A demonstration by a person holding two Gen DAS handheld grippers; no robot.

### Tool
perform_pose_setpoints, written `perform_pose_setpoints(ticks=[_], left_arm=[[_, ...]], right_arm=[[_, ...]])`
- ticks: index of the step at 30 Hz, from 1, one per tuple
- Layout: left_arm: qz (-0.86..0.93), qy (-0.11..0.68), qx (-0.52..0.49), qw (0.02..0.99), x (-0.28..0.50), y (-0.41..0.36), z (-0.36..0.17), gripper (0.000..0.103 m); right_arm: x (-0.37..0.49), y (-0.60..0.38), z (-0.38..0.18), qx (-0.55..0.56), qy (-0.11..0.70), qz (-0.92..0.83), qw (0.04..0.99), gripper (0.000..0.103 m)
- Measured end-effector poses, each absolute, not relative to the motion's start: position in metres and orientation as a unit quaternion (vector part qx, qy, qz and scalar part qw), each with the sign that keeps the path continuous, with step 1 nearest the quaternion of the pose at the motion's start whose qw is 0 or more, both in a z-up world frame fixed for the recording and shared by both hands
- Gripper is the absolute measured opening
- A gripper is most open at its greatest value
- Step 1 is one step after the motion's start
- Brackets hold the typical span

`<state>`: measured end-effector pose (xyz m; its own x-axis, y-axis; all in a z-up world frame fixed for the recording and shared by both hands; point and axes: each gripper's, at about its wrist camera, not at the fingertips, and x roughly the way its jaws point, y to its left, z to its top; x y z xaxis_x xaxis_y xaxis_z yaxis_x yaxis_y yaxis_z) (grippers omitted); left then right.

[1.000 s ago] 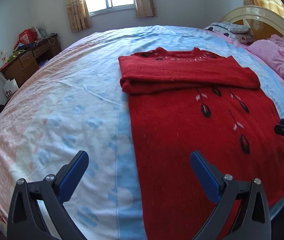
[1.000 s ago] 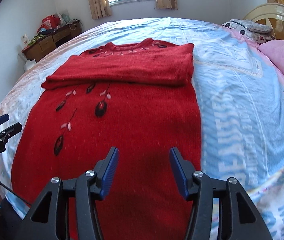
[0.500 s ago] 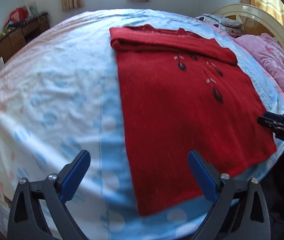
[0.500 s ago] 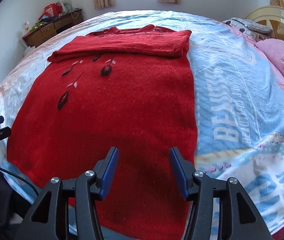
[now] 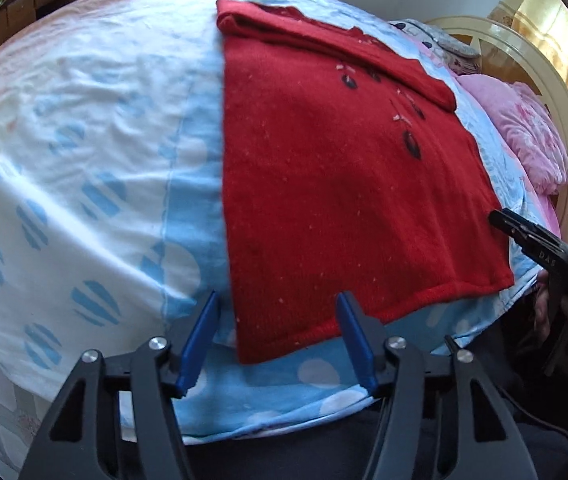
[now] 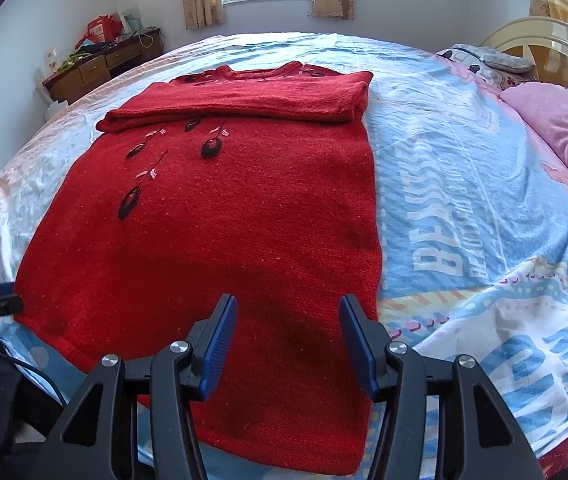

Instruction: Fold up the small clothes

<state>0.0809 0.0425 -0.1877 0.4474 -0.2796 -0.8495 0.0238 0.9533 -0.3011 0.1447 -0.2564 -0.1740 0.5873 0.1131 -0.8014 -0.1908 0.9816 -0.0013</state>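
Inspector: Red sweater point(image 6: 220, 216), one, flat on the bed point(image 6: 464, 208), sleeves folded across its top.

Clerk: Grippers?

Inspector: Two. Left gripper point(image 5: 280, 340) over the hem's left corner, jaws closing, corner between them, pads not pressing. Right gripper point(image 6: 288, 344) over the hem near the right edge, half open, holding nothing.

Both grippers: black plastic frames with triangular cut-outs, silver screw heads behind the blue ribbed pads point(image 6: 220, 344). The right gripper point(image 5: 502, 220) bears white lettering, a green light behind it, a black cable below.
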Motion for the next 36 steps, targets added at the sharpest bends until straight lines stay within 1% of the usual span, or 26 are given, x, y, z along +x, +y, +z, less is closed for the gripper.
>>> perform_pose_setpoints(ticks=[1, 3, 4, 5, 6, 7, 9, 14, 21, 24, 26, 28, 30, 31, 32, 33, 35, 36], left_arm=[[-0.091, 0.517, -0.124, 0.842, 0.081, 0.042, -0.188, 0.062], [-0.089, 0.516, -0.119, 0.843, 0.081, 0.041, -0.187, 0.054], [-0.088, 0.516, -0.114, 0.844, 0.081, 0.040, -0.187, 0.039], [-0.087, 0.518, -0.110, 0.844, 0.081, 0.040, -0.188, 0.020], [-0.084, 0.519, -0.105, 0.844, 0.081, 0.039, -0.188, 0.014], [-0.084, 0.518, -0.103, 0.845, 0.081, 0.039, -0.187, 0.012], [-0.086, 0.516, -0.101, 0.846, 0.080, 0.039, -0.185, 0.010], [-0.093, 0.506, -0.092, 0.852, 0.079, 0.036, -0.180, 0.010], [-0.089, 0.519, -0.106, 0.843, 0.083, 0.040, -0.188, 0.011], [-0.089, 0.521, -0.105, 0.842, 0.083, 0.038, -0.188, 0.015], [-0.094, 0.525, -0.107, 0.839, 0.083, 0.037, -0.190, 0.022], [-0.099, 0.525, -0.107, 0.839, 0.082, 0.036, -0.191, 0.026], [-0.103, 0.523, -0.106, 0.840, 0.081, 0.036, -0.190, 0.024], [-0.106, 0.522, -0.105, 0.839, 0.081, 0.037, -0.190, 0.021], [-0.107, 0.523, -0.105, 0.839, 0.081, 0.038, -0.190, 0.013], [-0.106, 0.523, -0.104, 0.839, 0.081, 0.039, -0.190, 0.011], [-0.110, 0.524, -0.109, 0.837, 0.082, 0.040, -0.190, 0.010], [-0.113, 0.525, -0.111, 0.837, 0.082, 0.041, -0.190, 0.010]], right_arm=[[0.145, -0.257, -0.175, -0.043, 0.447, 0.085, 0.889, 0.054], [0.146, -0.257, -0.176, -0.043, 0.451, 0.084, 0.888, 0.054], [0.146, -0.259, -0.176, -0.040, 0.451, 0.085, 0.887, 0.054], [0.146, -0.260, -0.175, -0.037, 0.452, 0.086, 0.887, 0.054], [0.146, -0.261, -0.174, -0.032, 0.452, 0.088, 0.887, 0.054], [0.146, -0.263, -0.173, -0.027, 0.452, 0.088, 0.887, 0.054], [0.145, -0.269, -0.169, -0.020, 0.452, 0.085, 0.888, 0.054], [0.135, -0.290, -0.163, 0.005, 0.461, 0.065, 0.885, 0.054], [0.102, -0.309, -0.167, 0.022, 0.487, 0.050, 0.872, 0.054], [0.094, -0.308, -0.174, 0.025, 0.501, 0.060, 0.863, 0.054], [0.095, -0.306, -0.179, 0.027, 0.506, 0.062, 0.860, 0.054], [0.099, -0.306, -0.186, 0.029, 0.513, 0.059, 0.856, 0.054], [0.101, -0.306, -0.192, 0.041, 0.522, 0.065, 0.849, 0.054], [0.103, -0.307, -0.194, 0.048, 0.529, 0.068, 0.844, 0.054], [0.103, -0.307, -0.193, 0.053, 0.528, 0.072, 0.845, 0.054], [0.102, -0.307, -0.193, 0.057, 0.528, 0.075, 0.844, 0.054], [0.104, -0.309, -0.196, 0.067, 0.538, 0.076, 0.837, 0.054], [0.105, -0.309, -0.197, 0.071, 0.539, 0.077, 0.836, 0.049]])
